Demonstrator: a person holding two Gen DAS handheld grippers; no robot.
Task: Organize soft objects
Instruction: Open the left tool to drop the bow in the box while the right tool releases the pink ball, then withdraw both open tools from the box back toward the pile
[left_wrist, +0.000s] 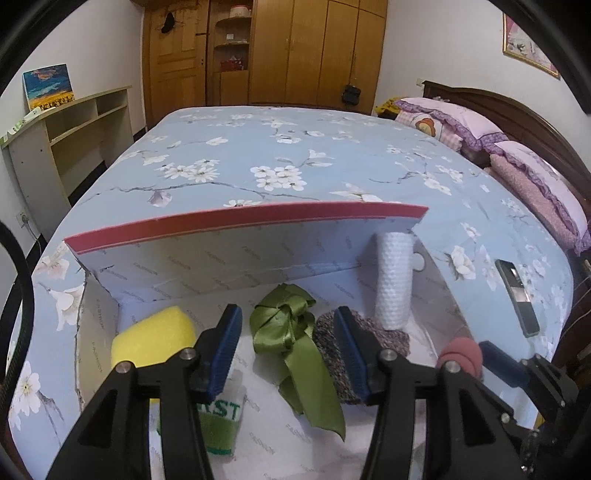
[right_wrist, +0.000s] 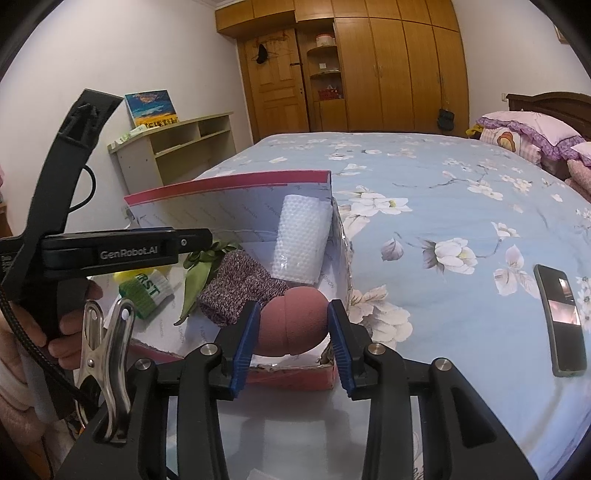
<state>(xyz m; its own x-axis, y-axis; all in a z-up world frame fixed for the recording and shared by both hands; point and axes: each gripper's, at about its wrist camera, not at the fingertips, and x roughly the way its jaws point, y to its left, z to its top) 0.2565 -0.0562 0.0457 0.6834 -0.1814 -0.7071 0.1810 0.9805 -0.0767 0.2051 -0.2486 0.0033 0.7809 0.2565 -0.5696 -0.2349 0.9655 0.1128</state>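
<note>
An open box with a red rim (left_wrist: 240, 218) and white lining lies on the bed. It holds a yellow sponge (left_wrist: 151, 332), a green ribbon (left_wrist: 295, 343), a speckled knit piece (left_wrist: 384, 332), a white foam roll (left_wrist: 393, 280) and a green-and-white band (left_wrist: 221, 417). My left gripper (left_wrist: 287, 312) hangs open over the ribbon, its pads clear of it. My right gripper (right_wrist: 293, 306) is shut on a pinkish-brown sponge ball (right_wrist: 293, 321) just over the box's near right corner (right_wrist: 325, 373). The ball (left_wrist: 461, 354) also shows at the right in the left wrist view.
A dark phone (right_wrist: 565, 317) lies on the blue floral bedspread (right_wrist: 443, 192) to the right of the box. Pink pillows (left_wrist: 461, 122) are stacked by the headboard. A low shelf (left_wrist: 74, 129) stands left of the bed. A metal clip (right_wrist: 110, 339) sits on my right gripper's frame.
</note>
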